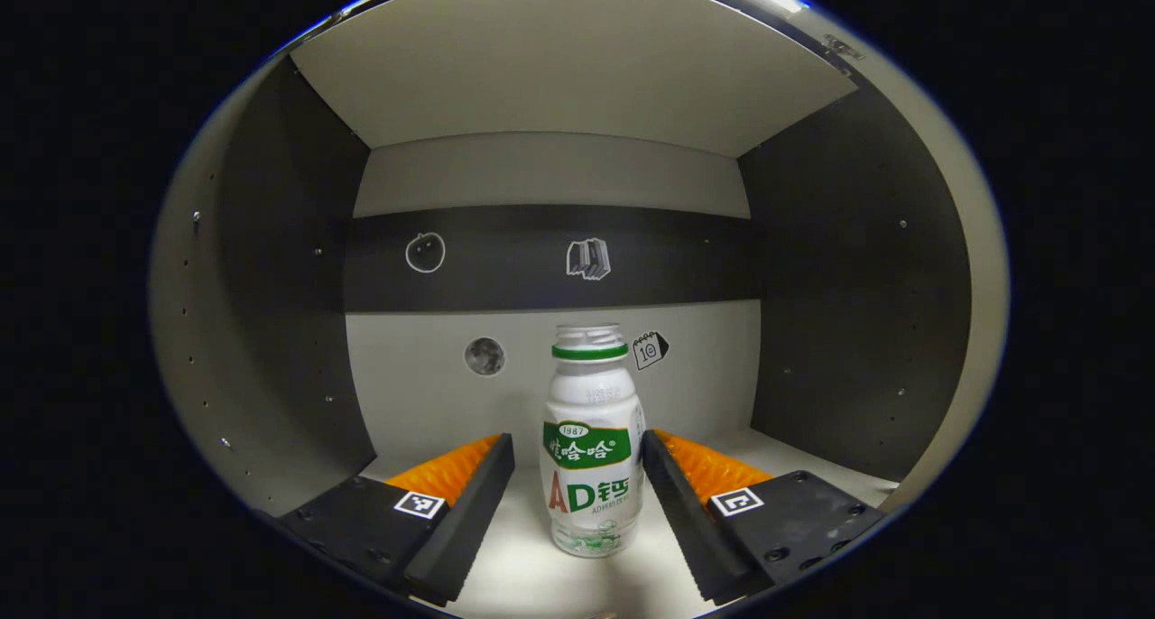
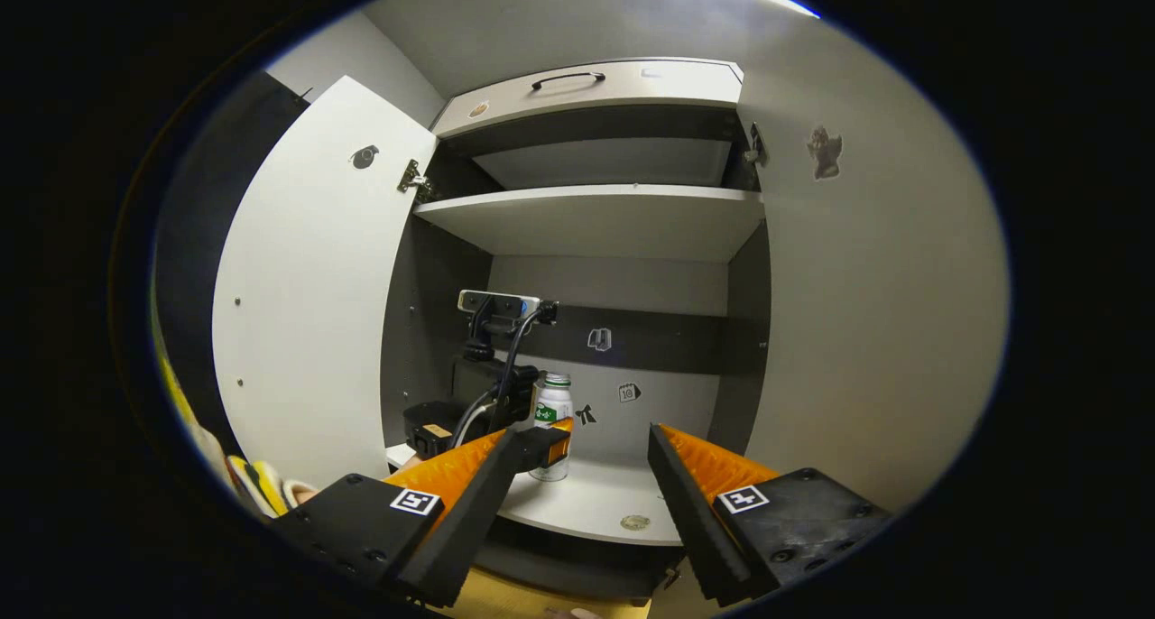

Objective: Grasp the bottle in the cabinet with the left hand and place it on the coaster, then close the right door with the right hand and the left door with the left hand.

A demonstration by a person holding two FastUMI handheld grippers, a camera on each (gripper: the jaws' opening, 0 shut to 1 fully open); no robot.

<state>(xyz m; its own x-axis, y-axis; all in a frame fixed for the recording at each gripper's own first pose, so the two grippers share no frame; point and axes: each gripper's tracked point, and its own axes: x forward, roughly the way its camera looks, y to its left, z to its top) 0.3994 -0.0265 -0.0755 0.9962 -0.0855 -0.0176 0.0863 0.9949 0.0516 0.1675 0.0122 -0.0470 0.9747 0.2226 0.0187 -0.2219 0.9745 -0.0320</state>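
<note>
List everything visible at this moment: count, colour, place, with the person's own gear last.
bottle: one, white with green band, upright on the cabinet's lower shelf.
cabinet: one, pale shelves, dark side walls.
doors: two, white, both open.
drawer: one, pale with dark handle, above the cabinet.
stickers: several, small, on the back wall.
left gripper: one, open, a finger on each side of the bottle, gaps showing.
right gripper: one, open, outside the cabinet.

One bottle [image 1: 593, 440] stands between the left gripper's [image 1: 577, 475] fingers. Ahead of the right gripper [image 2: 577, 461]: one cabinet [image 2: 600, 217], two open doors [image 2: 307, 276], two shelves [image 2: 591, 217], one drawer handle [image 2: 567, 78].
</note>
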